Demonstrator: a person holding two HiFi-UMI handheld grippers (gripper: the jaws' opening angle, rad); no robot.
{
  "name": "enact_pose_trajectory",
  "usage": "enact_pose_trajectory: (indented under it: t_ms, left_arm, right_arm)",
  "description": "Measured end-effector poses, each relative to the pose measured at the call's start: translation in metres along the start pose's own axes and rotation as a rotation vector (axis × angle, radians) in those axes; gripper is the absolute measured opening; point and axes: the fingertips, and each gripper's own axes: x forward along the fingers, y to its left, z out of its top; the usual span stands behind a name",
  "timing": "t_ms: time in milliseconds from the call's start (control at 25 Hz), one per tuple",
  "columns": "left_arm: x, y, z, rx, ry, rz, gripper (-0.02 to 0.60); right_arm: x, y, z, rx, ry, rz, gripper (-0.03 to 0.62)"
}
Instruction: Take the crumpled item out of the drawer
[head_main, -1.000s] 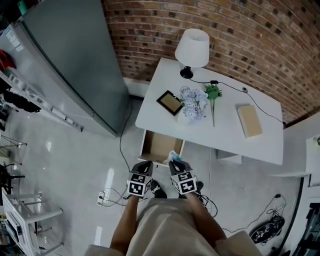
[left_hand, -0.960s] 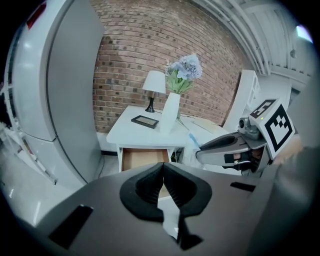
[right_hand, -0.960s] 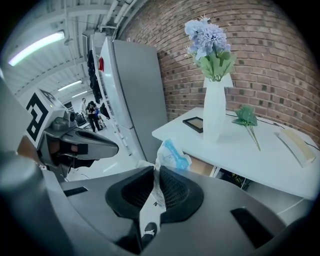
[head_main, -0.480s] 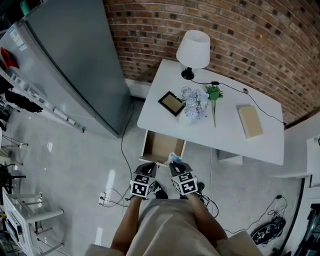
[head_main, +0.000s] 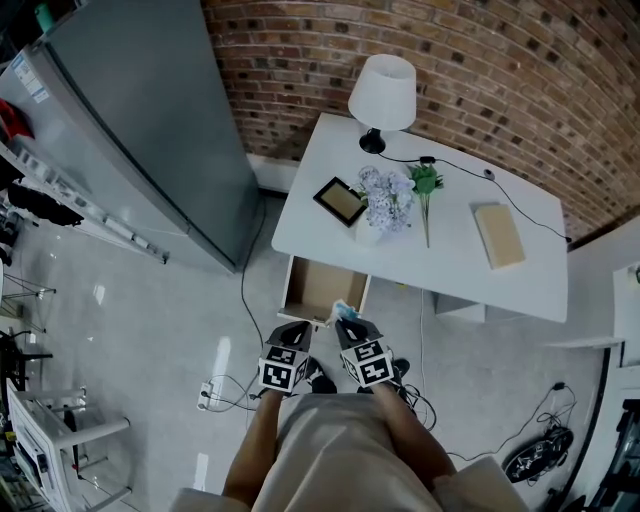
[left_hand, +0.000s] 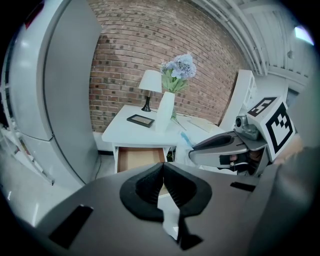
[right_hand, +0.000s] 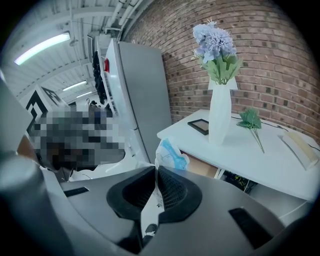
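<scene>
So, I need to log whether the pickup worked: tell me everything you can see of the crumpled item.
The crumpled item is a small wad, white with light blue patches, and looks like thin plastic or paper. One end is pinched between the closing jaws of the right gripper, and the rest bunches up past their tips. It is held outside the open drawer, near its front edge. Nothing else seems to touch it.

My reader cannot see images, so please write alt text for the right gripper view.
The right gripper, its dark jaws closing, pinches a crumpled white-and-blue plastic item in the air. Behind it stand a white table with an open drawer, a tall white vase of pale blue flowers and a grey refrigerator.
</scene>
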Motion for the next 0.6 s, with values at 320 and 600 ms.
enact_pose_trajectory:
  t_ms: [320, 600]
  left_arm:
    - [0.002, -0.004, -0.001, 0.001, 0.003, -0.009, 0.015]
    - [0.002, -0.012, -0.004, 0.006, 0.007, -0.022, 0.015]
  right_arm:
    - [-0.005, -0.002, -0.005, 0.013, 0.0, -0.005, 0.043]
    - [-0.012, -0.006, -0.012, 0.032, 0.014, -0.014, 0.043]
